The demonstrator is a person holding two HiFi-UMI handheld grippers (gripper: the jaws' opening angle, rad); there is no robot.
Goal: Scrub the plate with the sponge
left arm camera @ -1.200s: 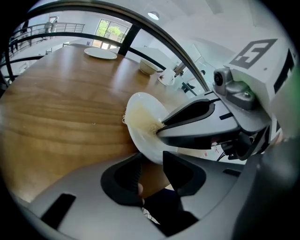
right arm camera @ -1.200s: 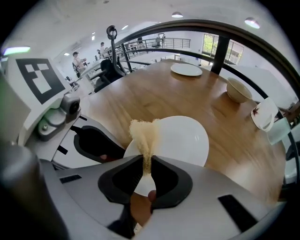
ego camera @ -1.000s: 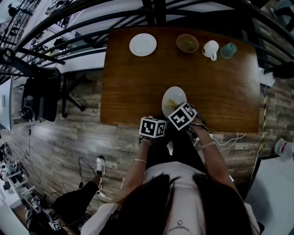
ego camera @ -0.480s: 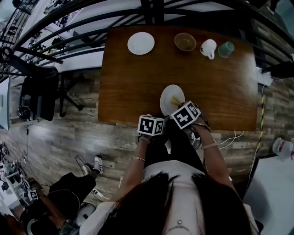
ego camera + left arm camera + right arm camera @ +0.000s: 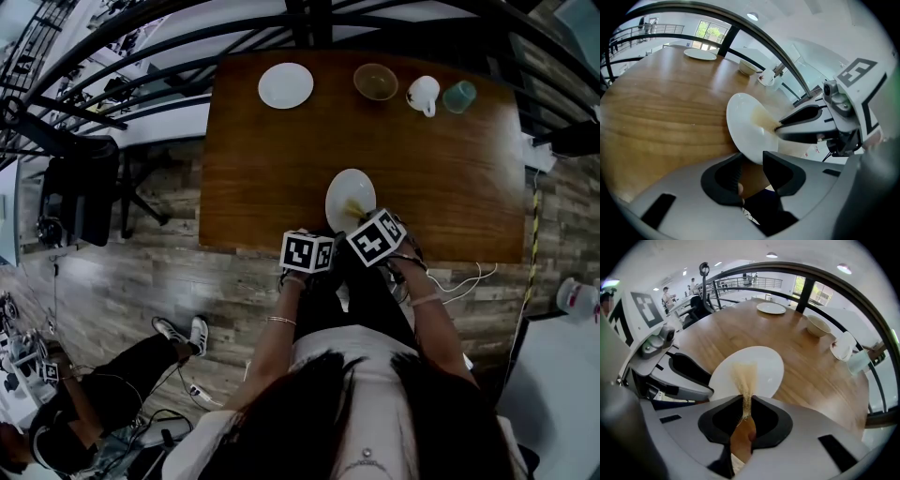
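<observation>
The left gripper (image 5: 750, 161) has its fingers (image 5: 780, 171) closed on the near rim of the plate (image 5: 740, 122), which sits at the near edge of the tabletop (image 5: 272, 159) with that rim seeming to stick out past it. This grip is the anchor, so it should be firm and motionless, pressing the plate flat so that it neither slides nor tips off the edge.

On the right, the right gripper (image 5: 746, 404) points steeply down over the plate. Its fingers (image 5: 766, 420) are nearly together, pinching a thin yellowish sponge (image 5: 745, 378) whose free end touches the plate's face just beyond them.

Scrubbing well probably calls for short overlapping strokes or small circles, with only enough downward pressure to flatten the sponge. The hard fingertips should stay off the plate. The sponge looks thin and floppy, so pulling strokes should work better than pushing ones, which may fold it under. Strokes aimed at the held rim risk the two grippers colliding, since they sit just beside each other.
</observation>
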